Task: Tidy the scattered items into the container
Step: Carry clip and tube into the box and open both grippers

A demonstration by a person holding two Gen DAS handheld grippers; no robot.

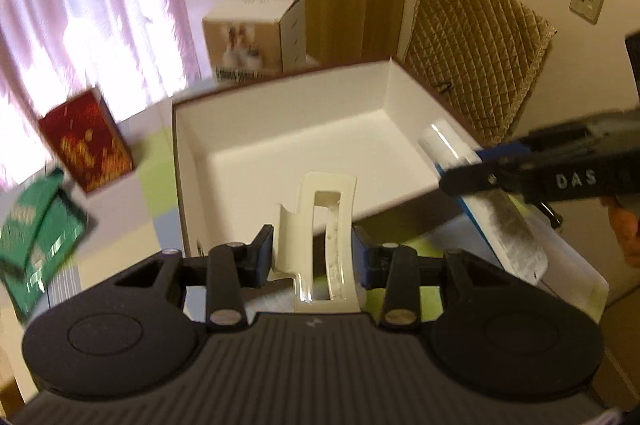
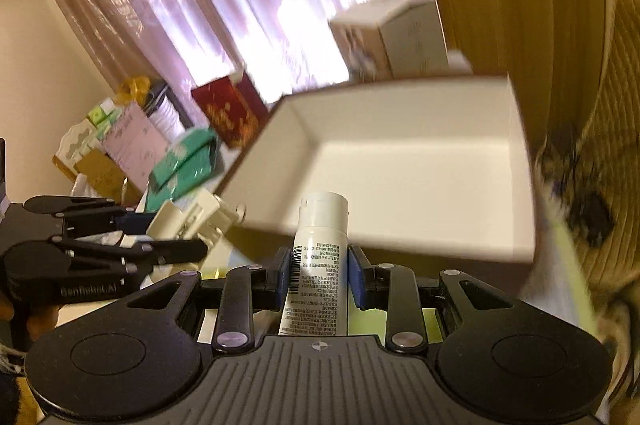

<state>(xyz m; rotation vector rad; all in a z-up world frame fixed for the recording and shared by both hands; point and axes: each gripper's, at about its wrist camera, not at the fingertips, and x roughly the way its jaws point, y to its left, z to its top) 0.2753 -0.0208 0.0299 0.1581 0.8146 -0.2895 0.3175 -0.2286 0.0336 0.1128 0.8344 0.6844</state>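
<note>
My left gripper (image 1: 313, 252) is shut on a cream hair claw clip (image 1: 320, 225), held above the near edge of the white open box (image 1: 304, 141). My right gripper (image 2: 319, 275) is shut on a white tube (image 2: 320, 257) with small black print, its cap pointing at the same box (image 2: 400, 161). In the left wrist view the right gripper (image 1: 452, 181) comes in from the right with the tube (image 1: 492, 209) over the box's right corner. In the right wrist view the left gripper (image 2: 188, 237) and its clip (image 2: 192, 217) sit at the left, by the box's near left corner.
A red patterned box (image 1: 86, 141), a green packet (image 1: 36, 237) and a cardboard carton (image 1: 256, 37) stand left of and behind the white box. A quilted chair back (image 1: 476, 61) rises at the right. Curtains and stacked packages (image 2: 120, 145) fill the far left.
</note>
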